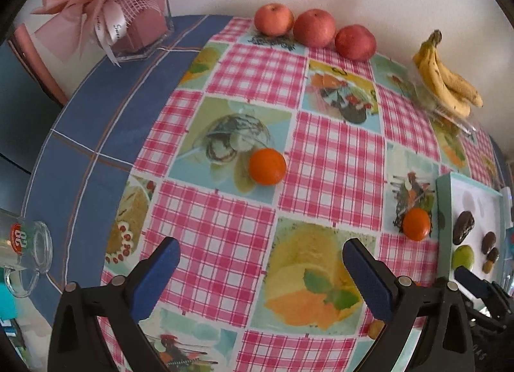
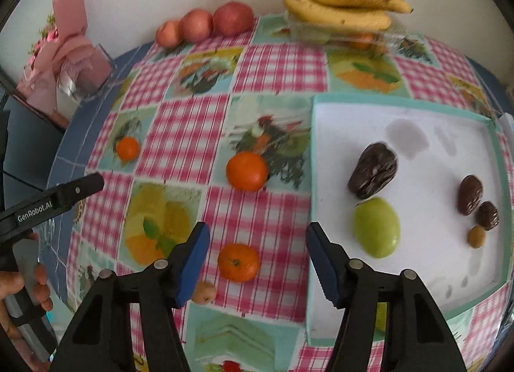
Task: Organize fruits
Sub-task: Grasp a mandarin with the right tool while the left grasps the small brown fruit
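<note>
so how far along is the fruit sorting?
Partly done. The tray already holds dates and a green fruit. In hand: nothing; the right gripper is open over the nearest tangerine, the left gripper open and empty. Left: three tangerines and a small fruit loose on the cloth.

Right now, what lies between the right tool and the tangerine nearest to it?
Only bare checked tablecloth, in the right wrist view: the tangerine sits just ahead of the open right tool, untouched.
</note>
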{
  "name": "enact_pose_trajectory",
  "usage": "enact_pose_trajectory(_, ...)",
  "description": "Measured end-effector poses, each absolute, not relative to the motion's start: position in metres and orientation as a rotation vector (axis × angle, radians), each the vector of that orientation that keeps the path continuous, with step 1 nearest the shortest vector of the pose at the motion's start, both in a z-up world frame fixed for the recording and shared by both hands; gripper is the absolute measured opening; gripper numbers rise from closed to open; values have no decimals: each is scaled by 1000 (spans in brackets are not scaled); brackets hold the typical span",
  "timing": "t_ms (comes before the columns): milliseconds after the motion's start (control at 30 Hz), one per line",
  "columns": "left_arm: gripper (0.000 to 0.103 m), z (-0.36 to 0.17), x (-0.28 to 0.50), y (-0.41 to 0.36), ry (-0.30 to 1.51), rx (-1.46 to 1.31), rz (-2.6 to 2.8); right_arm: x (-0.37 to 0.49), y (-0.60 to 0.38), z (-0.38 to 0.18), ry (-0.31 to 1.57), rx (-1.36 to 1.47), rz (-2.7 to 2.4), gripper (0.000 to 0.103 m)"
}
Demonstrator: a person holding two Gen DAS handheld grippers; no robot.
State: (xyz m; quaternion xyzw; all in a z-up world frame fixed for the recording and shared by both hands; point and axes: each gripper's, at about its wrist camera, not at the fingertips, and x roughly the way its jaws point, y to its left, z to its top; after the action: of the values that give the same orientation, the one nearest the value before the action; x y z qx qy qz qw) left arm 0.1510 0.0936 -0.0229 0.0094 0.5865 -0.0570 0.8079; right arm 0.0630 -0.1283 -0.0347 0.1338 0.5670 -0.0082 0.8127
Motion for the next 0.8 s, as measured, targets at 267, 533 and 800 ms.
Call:
enact_pose_trajectory(267, 102, -36, 151, 78, 1292, 55, -156, 63, -120, -58, 1288, 297, -3, 59)
enact_pose_trajectory(533, 102, -36, 148, 72, 1298, 54, -178, 59, -107, -70, 1328, 278, 20, 54)
enact_pose_trajectory(800, 102, -35, 147, 66, 1301, 47, -198, 60, -104, -75, 1343, 274, 28, 43)
